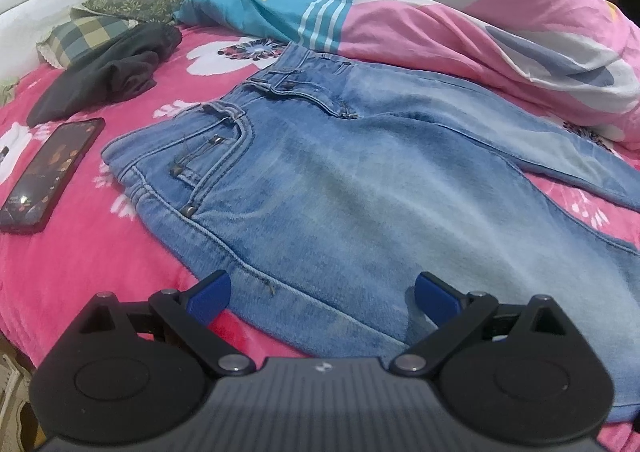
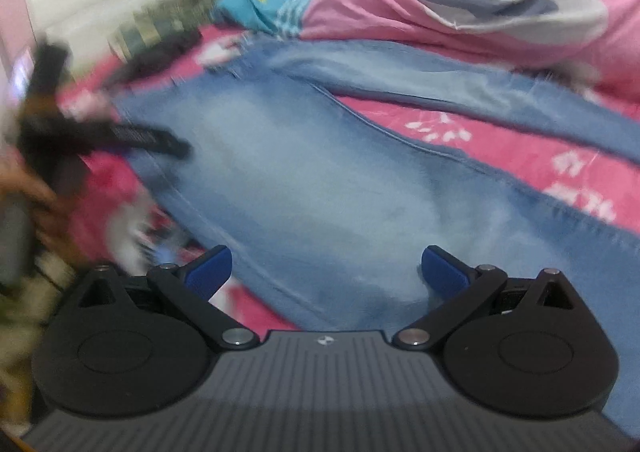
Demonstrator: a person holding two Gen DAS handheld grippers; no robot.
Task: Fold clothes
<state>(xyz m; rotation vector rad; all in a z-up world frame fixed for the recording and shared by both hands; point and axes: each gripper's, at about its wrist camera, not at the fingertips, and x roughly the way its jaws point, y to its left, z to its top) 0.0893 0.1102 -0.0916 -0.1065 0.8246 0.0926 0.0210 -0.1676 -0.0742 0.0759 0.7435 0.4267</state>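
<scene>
Jeans lie flat on the pink bed — a phone sits far left. Left tool and right tool both gape wide, holding nothing.

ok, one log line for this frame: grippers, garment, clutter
left gripper: open, over near edge of light-blue denim jeans | right gripper: open, over same leg | jeans: flat on pink floral bedspread, unfolded | black smartphone: left of waistband

The jeans are faded blue denim with stitched seams and small metal rivets. The bed wears fleecy pink floral cloth. The phone has a glossy glass face. The left hand-held gripper is matt black ribbed plastic with blue pads.
</scene>
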